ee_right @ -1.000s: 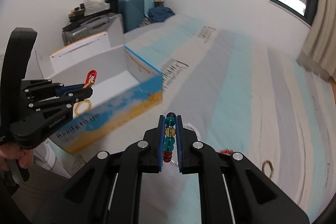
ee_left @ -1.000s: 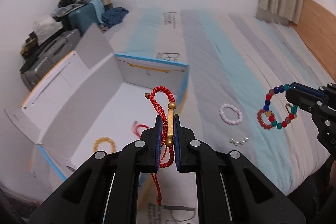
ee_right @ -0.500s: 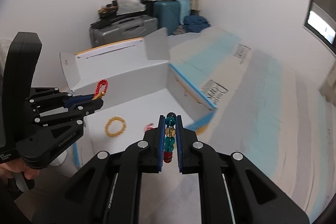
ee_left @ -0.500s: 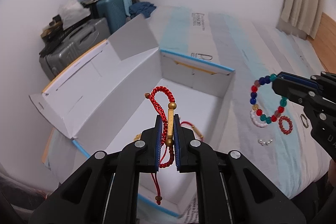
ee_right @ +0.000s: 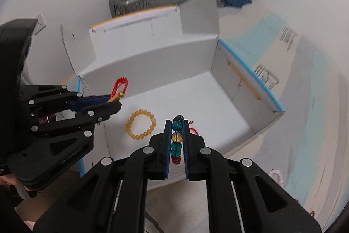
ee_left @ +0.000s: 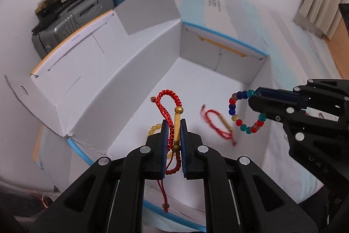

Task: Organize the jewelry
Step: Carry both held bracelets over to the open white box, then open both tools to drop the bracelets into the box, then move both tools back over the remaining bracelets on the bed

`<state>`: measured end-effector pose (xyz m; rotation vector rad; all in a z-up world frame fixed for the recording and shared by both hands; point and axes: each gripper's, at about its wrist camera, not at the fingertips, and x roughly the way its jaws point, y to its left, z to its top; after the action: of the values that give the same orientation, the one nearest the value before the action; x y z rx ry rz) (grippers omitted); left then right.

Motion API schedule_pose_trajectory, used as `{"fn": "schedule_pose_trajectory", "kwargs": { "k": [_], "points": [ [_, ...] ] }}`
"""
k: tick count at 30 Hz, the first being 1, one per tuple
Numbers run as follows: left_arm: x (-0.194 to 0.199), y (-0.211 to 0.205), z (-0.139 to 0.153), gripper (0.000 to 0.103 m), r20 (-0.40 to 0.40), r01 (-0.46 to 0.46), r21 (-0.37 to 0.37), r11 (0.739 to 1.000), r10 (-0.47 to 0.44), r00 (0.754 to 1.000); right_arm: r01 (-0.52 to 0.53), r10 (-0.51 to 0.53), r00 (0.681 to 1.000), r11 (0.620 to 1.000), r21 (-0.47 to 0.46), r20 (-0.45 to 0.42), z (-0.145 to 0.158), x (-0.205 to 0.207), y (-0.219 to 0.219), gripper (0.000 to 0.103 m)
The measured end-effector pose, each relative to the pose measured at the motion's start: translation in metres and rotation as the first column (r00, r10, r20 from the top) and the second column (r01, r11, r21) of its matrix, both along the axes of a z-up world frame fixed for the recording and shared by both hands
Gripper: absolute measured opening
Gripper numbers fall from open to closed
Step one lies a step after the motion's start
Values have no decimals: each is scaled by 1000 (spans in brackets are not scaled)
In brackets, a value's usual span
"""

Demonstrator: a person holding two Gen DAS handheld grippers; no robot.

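My left gripper (ee_left: 173,123) is shut on a red braided cord bracelet with a gold bar (ee_left: 177,123) and holds it over the open white box (ee_left: 122,88). My right gripper (ee_right: 176,123) is shut on a multicolour bead bracelet (ee_right: 176,141), which also shows in the left wrist view (ee_left: 234,108), over the box's near side. On the box floor lie a yellow bead bracelet (ee_right: 140,128) and another red cord bracelet (ee_left: 218,125). The left gripper (ee_right: 113,102) shows in the right wrist view.
The box stands on a striped bed (ee_right: 305,102) with its lid flaps open. A pink bead bracelet (ee_right: 276,175) lies on the bed to the right. Suitcases (ee_left: 76,12) stand by the wall behind the box.
Both grippers have moved left from over the bed to over the open box, each still holding its bracelet. The loose jewelry on the bed has left the left wrist view.
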<state>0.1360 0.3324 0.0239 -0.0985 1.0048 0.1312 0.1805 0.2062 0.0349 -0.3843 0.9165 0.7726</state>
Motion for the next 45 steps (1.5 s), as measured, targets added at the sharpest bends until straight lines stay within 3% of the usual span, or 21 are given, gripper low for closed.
{"fn": "schedule_pose_trajectory", "kwargs": {
  "k": [11,19,28,29,32,36,38,39,45],
  "points": [
    [22,11,-37,9,-107,40,-31,999,-44,993,-20,13,996,996,-87,-85,-49,22,27,9],
    [37,8,-64,9,-216,68,-17,998,-70,974,-31,19,995,993,-115,-103,-65,27,36,9],
    [37,9,-69,14,-209,60,-14,998,-61,976,-25,16,997,994,-104,-81,-64,25,33,12],
    [36,9,-68,15,-204,59,-9,998,-60,977,-24,16,997,995,-95,-80,-63,24,32,18],
    [30,9,-62,32,-180,44,10,999,-41,983,-8,4,998,997,-76,-57,-56,22,27,39],
    [23,9,-51,56,-144,20,35,999,-15,989,16,-17,1000,999,-45,-18,-43,17,13,49],
    [20,10,-46,59,-126,5,34,999,0,992,35,-35,999,999,-21,6,-34,14,0,58],
    [18,9,-42,66,-112,-4,41,999,8,994,40,-40,999,999,-16,13,-30,14,-5,59],
    [10,-5,-16,83,-42,-36,73,997,39,998,94,-98,991,994,47,87,0,10,-47,72]
  ]
}}
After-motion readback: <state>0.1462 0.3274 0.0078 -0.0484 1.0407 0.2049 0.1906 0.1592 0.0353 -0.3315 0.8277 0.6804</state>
